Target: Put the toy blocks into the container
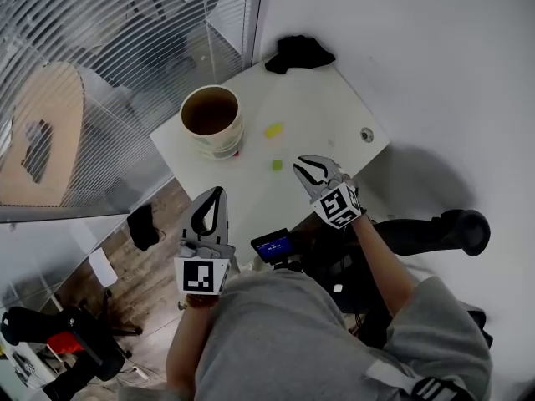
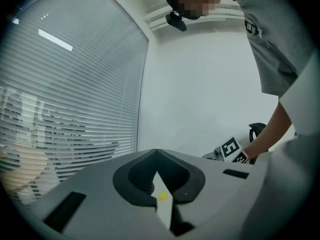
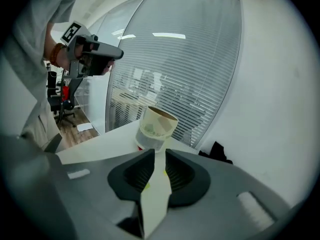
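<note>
White is the table that bears everything. On it a small square green toy block lies just beside the tips of the right gripper, outside its jaws, which stand a little apart with nothing between them. A flat yellow toy block lies farther on, between the green one and the tall paper container, apart from both. A small red piece touches the container's foot.

The container stands upright, pale outside and brown inside; what it holds cannot be told. The left gripper hangs near the table's left edge, well apart from the blocks, its jaws together at the tips and empty.

A crumpled black cloth sits at the table's far corner, and a round metal grommet near the right edge. White slatted blinds behind glass line the left side, a plain white wall stands to the right, and a wood-plank floor shows below.
</note>
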### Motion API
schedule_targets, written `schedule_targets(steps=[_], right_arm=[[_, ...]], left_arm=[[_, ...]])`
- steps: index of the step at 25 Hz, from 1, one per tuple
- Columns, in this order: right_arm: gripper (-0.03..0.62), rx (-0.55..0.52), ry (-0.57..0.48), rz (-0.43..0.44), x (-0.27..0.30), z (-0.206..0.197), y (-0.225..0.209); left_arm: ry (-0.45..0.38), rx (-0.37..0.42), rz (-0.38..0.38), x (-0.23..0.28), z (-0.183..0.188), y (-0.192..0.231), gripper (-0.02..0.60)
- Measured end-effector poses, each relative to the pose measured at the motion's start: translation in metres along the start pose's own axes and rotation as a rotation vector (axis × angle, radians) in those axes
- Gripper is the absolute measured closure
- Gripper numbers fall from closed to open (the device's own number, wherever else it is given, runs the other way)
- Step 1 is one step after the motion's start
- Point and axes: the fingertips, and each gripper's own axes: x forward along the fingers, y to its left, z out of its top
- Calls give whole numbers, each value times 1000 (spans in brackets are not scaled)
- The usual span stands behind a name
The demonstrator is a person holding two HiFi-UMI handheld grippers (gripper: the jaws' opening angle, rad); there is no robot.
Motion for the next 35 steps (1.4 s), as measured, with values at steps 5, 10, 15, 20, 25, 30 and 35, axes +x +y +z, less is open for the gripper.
schedule_targets(steps=[5, 10, 15, 20, 25, 30, 35], right_arm=[[497, 13, 57, 47, 20, -20, 5], [494, -10, 98, 106, 34, -34, 10], [490, -77, 158, 177, 47, -53, 20], [479, -153, 224, 258, 62, -74, 32], [467, -210, 283, 327, 73, -90, 42], [457, -267, 344, 392, 85, -107, 52], [451, -308, 395, 431, 99, -122, 55]], left_arm=[[-1, 26, -6, 0, -4, 8, 584], [14, 1, -12, 0, -9, 12, 584], [21, 5, 2, -3, -12, 19, 584], [29, 5, 29, -5, -15, 31, 584], [23, -7, 49, -6, -18, 38, 584], [24, -13, 67, -5, -19, 44, 584], [30, -27, 83, -5, -24, 51, 584]])
